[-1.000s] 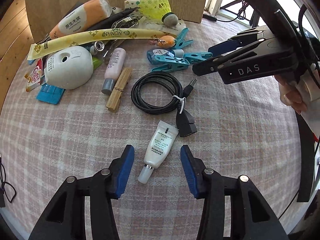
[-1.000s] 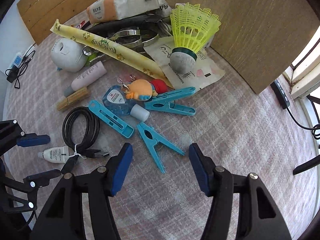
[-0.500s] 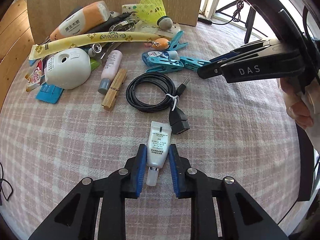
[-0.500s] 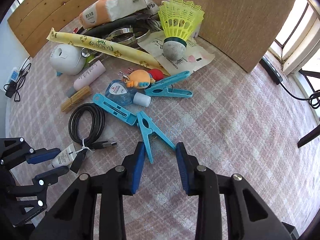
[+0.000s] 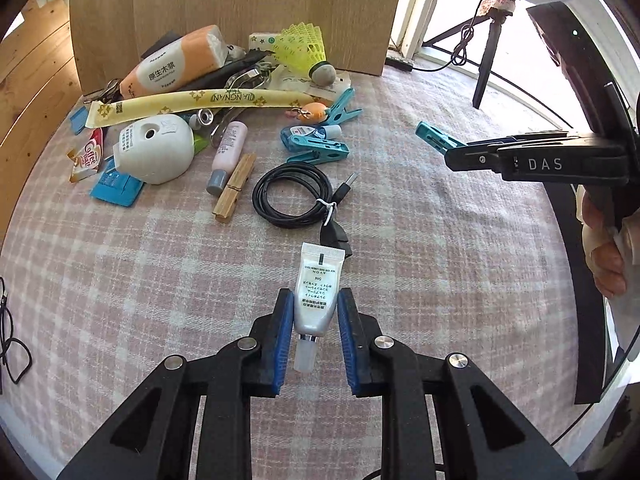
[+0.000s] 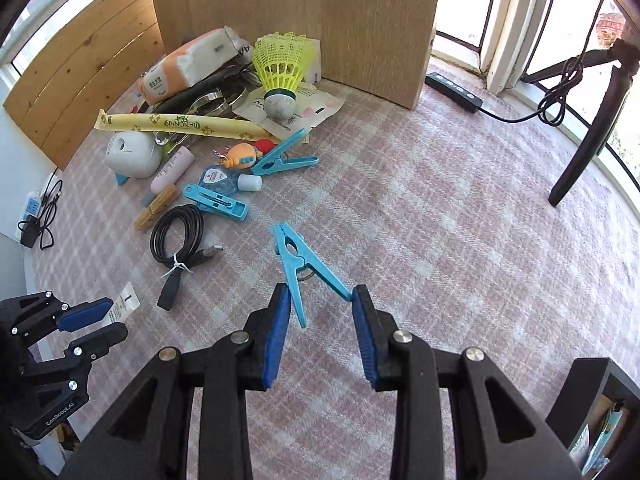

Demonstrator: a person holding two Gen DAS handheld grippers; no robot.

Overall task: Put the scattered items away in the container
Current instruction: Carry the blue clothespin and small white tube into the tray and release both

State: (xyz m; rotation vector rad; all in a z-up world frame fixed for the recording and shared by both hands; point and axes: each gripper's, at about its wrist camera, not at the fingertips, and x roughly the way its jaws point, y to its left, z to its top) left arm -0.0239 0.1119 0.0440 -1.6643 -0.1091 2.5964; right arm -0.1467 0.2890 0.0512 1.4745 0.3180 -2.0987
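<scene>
My left gripper point(image 5: 314, 312) is shut on a small white tube point(image 5: 318, 288), cap toward the camera, lifted off the checked cloth. My right gripper point(image 6: 322, 312) is shut on the two handles of a blue clothespin point(image 6: 298, 258), held above the cloth with its jaws pointing away. In the left wrist view the right gripper point(image 5: 452, 152) shows at the right with the blue clothespin point(image 5: 434, 138) sticking out of it. In the right wrist view the left gripper point(image 6: 102, 318) shows at the lower left with the white tube point(image 6: 122, 304) in it.
A coiled black USB cable point(image 5: 296, 194), two more blue clothespins point(image 6: 214, 202), a wooden peg point(image 5: 234, 186), a pink bottle point(image 5: 228, 150), a white round case point(image 5: 154, 148), a yellow shuttlecock point(image 6: 282, 68) and a tissue pack point(image 5: 172, 66) lie before a wooden board point(image 6: 320, 12). A dark box corner point(image 6: 592, 412) shows at lower right.
Both grippers closed, the left on the white tube, the right on the blue clothespin. Both then rose off the cloth with their items; the right one also swung right, away from the pile.
</scene>
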